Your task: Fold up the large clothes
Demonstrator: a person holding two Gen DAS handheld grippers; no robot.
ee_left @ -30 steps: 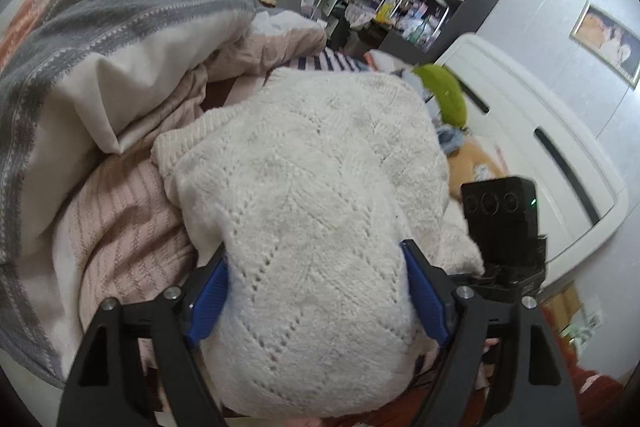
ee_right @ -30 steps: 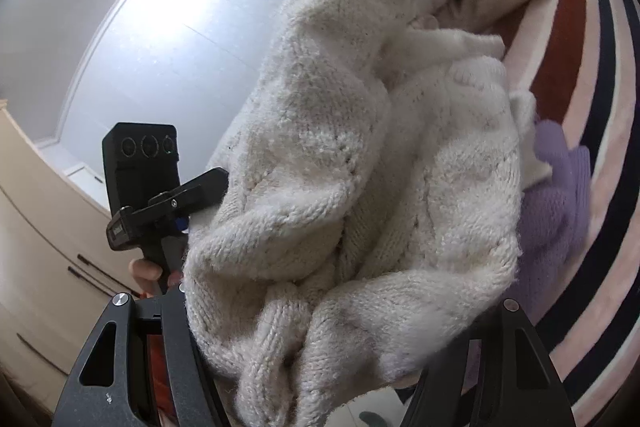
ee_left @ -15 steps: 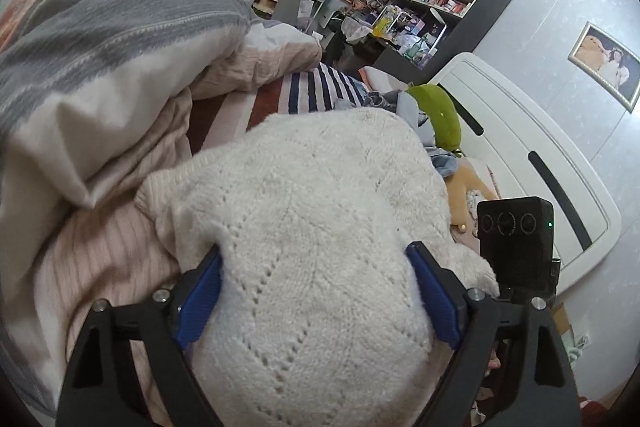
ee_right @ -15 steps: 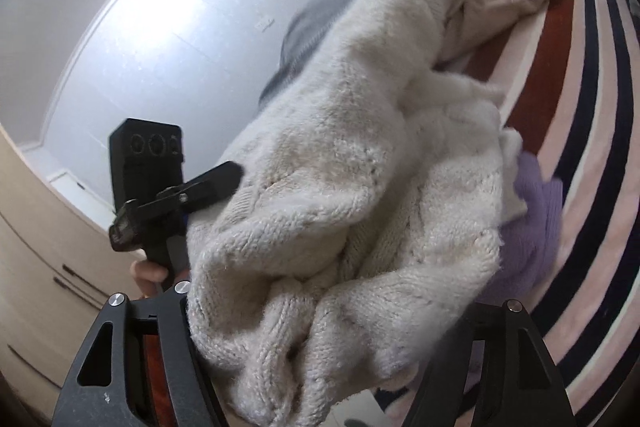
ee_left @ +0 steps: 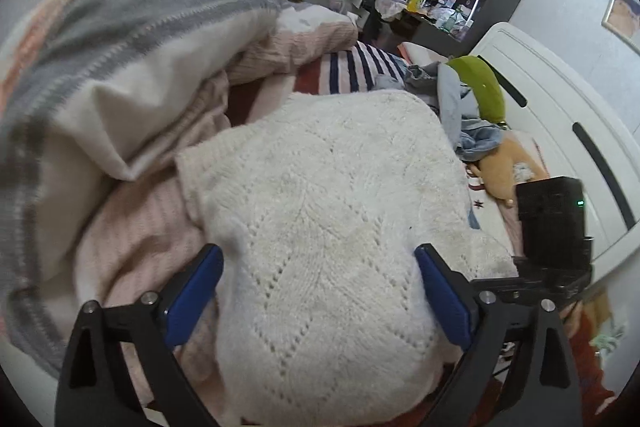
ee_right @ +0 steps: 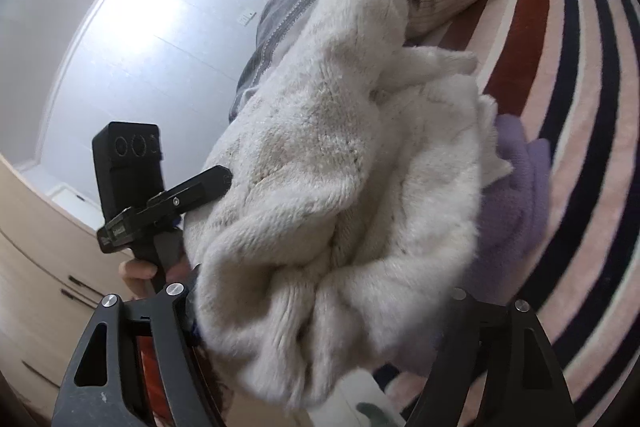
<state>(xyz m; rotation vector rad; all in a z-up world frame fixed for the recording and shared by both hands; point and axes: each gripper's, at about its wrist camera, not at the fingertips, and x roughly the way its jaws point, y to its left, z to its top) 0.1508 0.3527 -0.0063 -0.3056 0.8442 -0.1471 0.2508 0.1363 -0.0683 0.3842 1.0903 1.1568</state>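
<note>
A thick cream knit sweater (ee_left: 320,219) is bunched up between both grippers over the striped bed. In the left wrist view it fills the wide gap between my left gripper's (ee_left: 318,291) blue pads (ee_left: 192,299), which stand far apart around the bundle. In the right wrist view the same sweater (ee_right: 340,187) drapes over my right gripper (ee_right: 320,331) and hides its fingertips; its jaws also stand wide around the fabric. The left gripper's body (ee_right: 160,203) shows at the left of that view, and the right gripper's (ee_left: 552,227) at the right of the left wrist view.
A grey-striped duvet (ee_left: 120,59) and a pink ribbed blanket (ee_left: 136,227) are heaped on the left. A purple garment (ee_right: 516,195) lies beside the sweater on the striped sheet (ee_right: 568,67). Clothes, a green pillow (ee_left: 480,87) and the white headboard (ee_left: 560,115) are at the right.
The sweater bundle has come down toward the bed and flattened. Both grippers have moved with it, and more of the striped sheet and purple garment shows.
</note>
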